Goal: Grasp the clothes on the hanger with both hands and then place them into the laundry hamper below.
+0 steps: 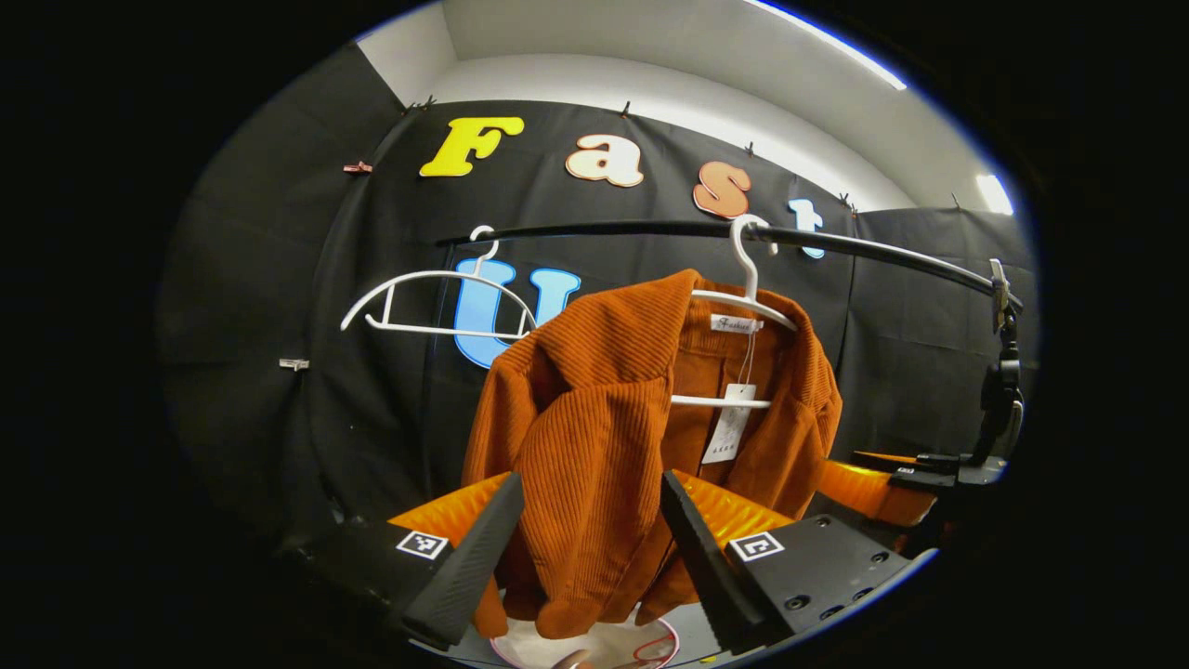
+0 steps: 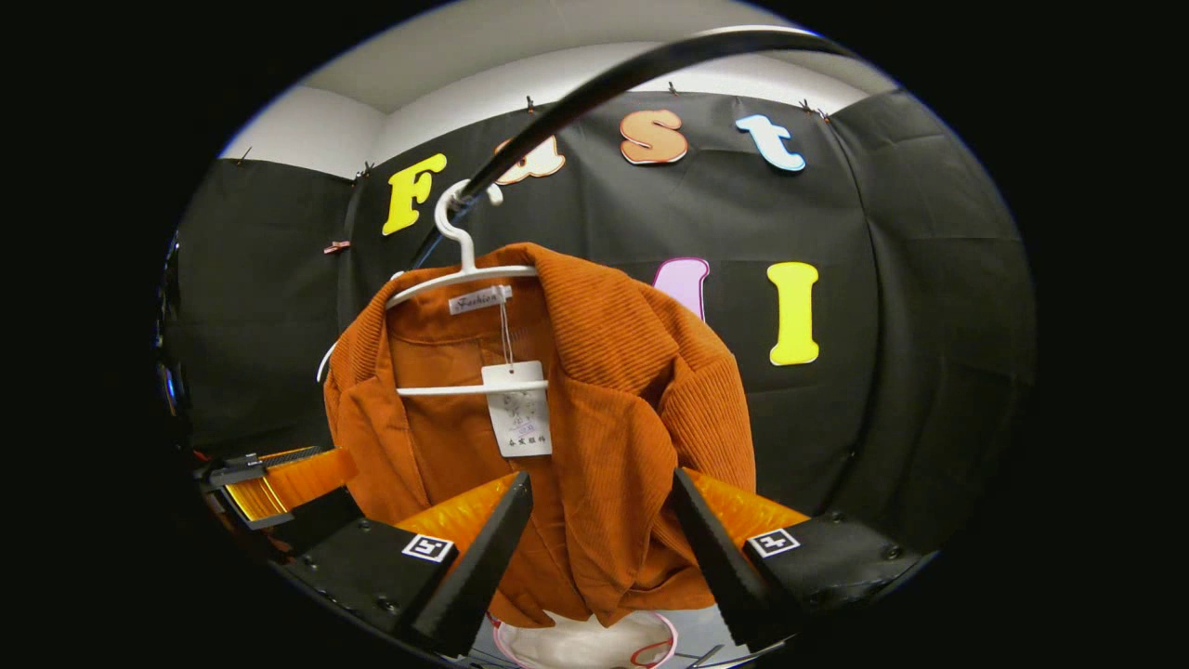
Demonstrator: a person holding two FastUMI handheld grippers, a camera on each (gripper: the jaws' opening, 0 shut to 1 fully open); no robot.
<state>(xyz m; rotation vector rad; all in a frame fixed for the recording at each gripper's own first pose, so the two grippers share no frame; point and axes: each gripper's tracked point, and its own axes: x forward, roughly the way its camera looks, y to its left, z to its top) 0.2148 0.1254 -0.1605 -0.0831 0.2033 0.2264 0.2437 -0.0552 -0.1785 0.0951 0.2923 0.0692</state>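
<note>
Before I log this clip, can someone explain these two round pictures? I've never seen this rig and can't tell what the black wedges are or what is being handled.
Each picture comes from a camera riding on a hand-held gripper. The black wedges are that gripper's own fingers: left gripper in the left gripper view, right gripper in the right gripper view. Both stand open on either side of the rust-orange corduroy jacket, not yet pressing it. The jacket hangs on a white plastic hanger hooked over a black metal rail. A second, empty white hanger hangs beside it. Below the hem shows a white hamper.
</note>
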